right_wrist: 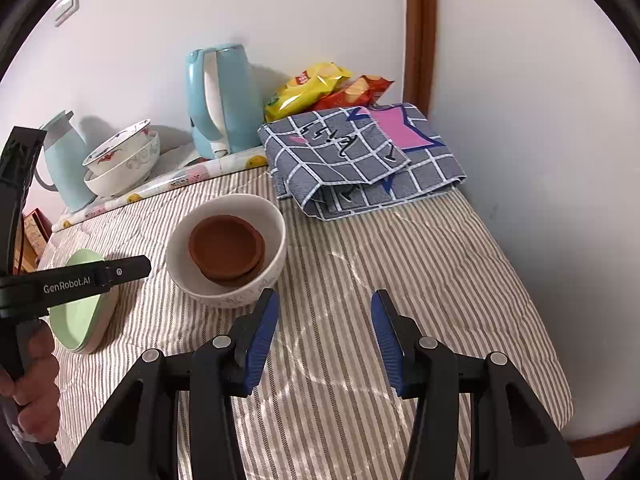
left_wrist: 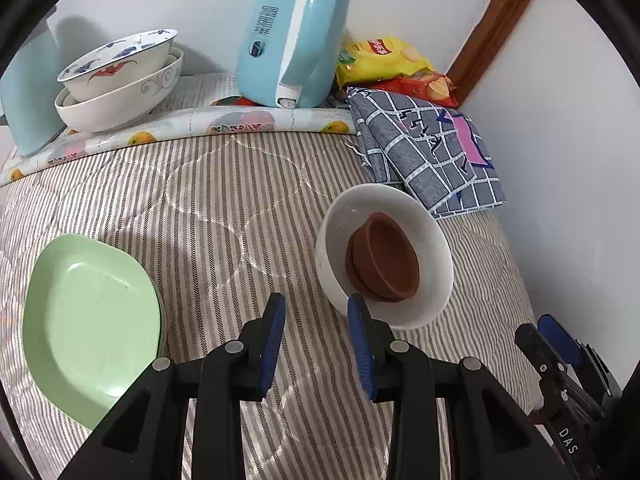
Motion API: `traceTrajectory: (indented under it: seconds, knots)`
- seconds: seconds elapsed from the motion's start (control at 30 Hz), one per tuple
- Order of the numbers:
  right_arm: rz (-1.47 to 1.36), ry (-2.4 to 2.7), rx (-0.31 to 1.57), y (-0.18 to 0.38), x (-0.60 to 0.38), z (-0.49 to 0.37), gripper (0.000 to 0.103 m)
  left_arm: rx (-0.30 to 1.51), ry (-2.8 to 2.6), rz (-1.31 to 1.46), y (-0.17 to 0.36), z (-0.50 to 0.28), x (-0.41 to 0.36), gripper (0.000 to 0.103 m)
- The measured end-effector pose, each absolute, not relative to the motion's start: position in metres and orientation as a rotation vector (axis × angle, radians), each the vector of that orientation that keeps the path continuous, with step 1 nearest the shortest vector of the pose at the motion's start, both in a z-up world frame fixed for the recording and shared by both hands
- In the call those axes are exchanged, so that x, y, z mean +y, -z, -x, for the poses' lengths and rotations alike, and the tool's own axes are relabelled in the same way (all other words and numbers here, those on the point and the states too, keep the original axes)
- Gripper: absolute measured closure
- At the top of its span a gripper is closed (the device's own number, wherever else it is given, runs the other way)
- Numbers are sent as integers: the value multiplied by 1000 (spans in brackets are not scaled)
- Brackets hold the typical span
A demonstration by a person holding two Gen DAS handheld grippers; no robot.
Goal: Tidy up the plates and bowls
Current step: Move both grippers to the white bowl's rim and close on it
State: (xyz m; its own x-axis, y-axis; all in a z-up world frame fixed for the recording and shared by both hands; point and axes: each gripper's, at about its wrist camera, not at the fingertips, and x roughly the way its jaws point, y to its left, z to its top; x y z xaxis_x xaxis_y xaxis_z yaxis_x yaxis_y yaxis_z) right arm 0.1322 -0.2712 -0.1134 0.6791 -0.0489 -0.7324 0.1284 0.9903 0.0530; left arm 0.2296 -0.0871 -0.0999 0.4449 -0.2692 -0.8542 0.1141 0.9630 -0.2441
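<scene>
A white bowl (left_wrist: 430, 240) (right_wrist: 276, 236) sits on the striped cloth with small brown bowls (left_wrist: 386, 258) (right_wrist: 226, 246) stacked inside it. Stacked green plates (left_wrist: 90, 320) (right_wrist: 80, 328) lie to its left. A painted bowl (left_wrist: 120, 60) (right_wrist: 120, 152) is nested in a white bowl (left_wrist: 120, 106) (right_wrist: 124, 178) at the back left. My left gripper (left_wrist: 316, 312) is open and empty, just in front of the white bowl's near rim. My right gripper (right_wrist: 324, 308) is open and empty over bare cloth, right of the white bowl.
A blue kettle (left_wrist: 292, 36) (right_wrist: 218, 100), snack bags (left_wrist: 384, 56) (right_wrist: 316, 88) and a folded checked cloth (left_wrist: 428, 152) (right_wrist: 356, 156) sit along the back. A pale blue jug (right_wrist: 66, 160) stands at the back left. A wall (right_wrist: 520, 120) bounds the right side.
</scene>
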Motion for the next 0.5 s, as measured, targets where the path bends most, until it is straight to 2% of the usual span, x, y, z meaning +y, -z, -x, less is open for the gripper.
traceTrajectory:
  seconds: [0.5]
  knots:
    - [-132,9,876,130,-268,-187,55,1091,225,150,109,-259,-100,72]
